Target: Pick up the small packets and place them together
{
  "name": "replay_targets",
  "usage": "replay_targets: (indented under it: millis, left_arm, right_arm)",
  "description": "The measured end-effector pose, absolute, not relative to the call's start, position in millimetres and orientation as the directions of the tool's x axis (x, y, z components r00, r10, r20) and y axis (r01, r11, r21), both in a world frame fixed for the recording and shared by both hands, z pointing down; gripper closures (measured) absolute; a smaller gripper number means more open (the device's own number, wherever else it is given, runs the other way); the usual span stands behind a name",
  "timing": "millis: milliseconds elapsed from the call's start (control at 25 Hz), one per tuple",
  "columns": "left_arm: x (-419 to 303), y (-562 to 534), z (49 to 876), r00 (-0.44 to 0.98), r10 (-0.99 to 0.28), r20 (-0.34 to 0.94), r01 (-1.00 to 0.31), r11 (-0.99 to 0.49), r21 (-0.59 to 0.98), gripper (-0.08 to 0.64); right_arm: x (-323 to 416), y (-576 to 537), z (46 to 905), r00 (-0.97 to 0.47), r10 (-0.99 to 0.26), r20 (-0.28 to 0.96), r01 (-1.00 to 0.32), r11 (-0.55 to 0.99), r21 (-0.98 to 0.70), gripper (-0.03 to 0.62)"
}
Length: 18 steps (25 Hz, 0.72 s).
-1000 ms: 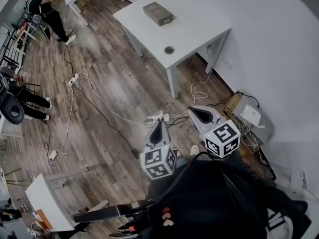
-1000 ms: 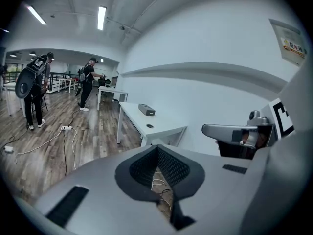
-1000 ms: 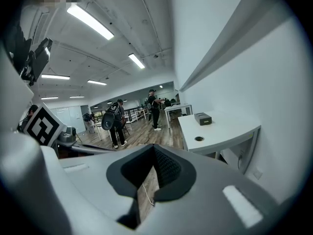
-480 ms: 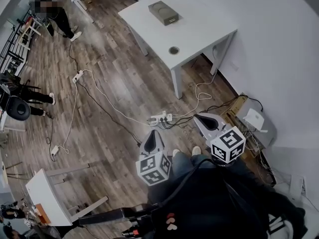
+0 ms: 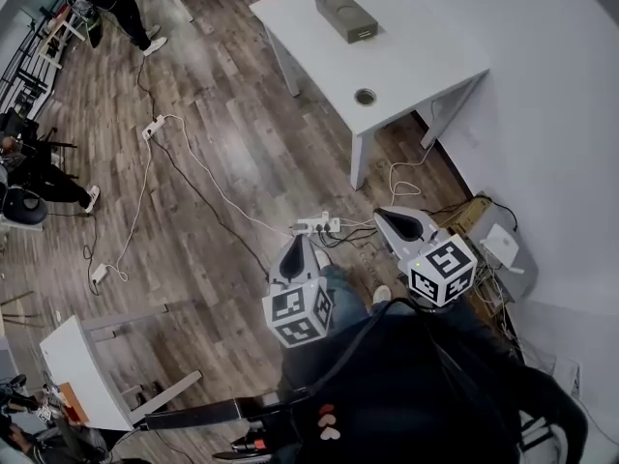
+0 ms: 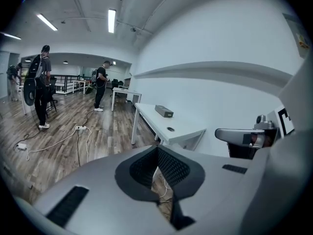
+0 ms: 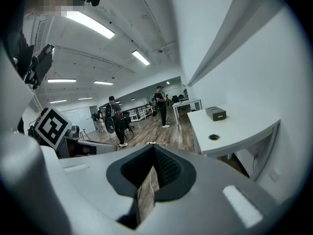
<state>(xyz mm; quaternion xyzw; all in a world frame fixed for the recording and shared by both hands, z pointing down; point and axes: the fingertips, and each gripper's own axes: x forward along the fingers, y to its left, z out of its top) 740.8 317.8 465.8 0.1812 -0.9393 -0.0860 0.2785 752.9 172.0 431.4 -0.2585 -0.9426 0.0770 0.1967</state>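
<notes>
Short of the white table (image 5: 416, 61), above the wood floor (image 5: 222, 143), the left gripper (image 5: 298, 249) and right gripper (image 5: 397, 222), 2 side by side, are both closed tight, holding nothing.

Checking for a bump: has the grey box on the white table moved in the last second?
No. The grey box keeps its place relative to the round hole in the table; the camera shifted.

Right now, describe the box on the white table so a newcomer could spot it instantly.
Find the white table standing beside the white wall. On its far end lies a flat, grey-brown rectangular box. It is the only thing on the tabletop; the sole other mark is a round cable hole nearer the front edge.
</notes>
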Motion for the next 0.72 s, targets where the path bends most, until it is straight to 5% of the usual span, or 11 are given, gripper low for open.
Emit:
replay_targets:
  millis: [720]
  left_arm:
    - [567.4, 447.7, 459.6, -0.778, -0.396, 0.488, -0.316, 0.917, 0.241, 0.56]
  right_arm:
    - [550.3, 318.5, 417.8, -0.77, 0.564, 0.299, 0.517, 0.825, -0.226, 0.598]
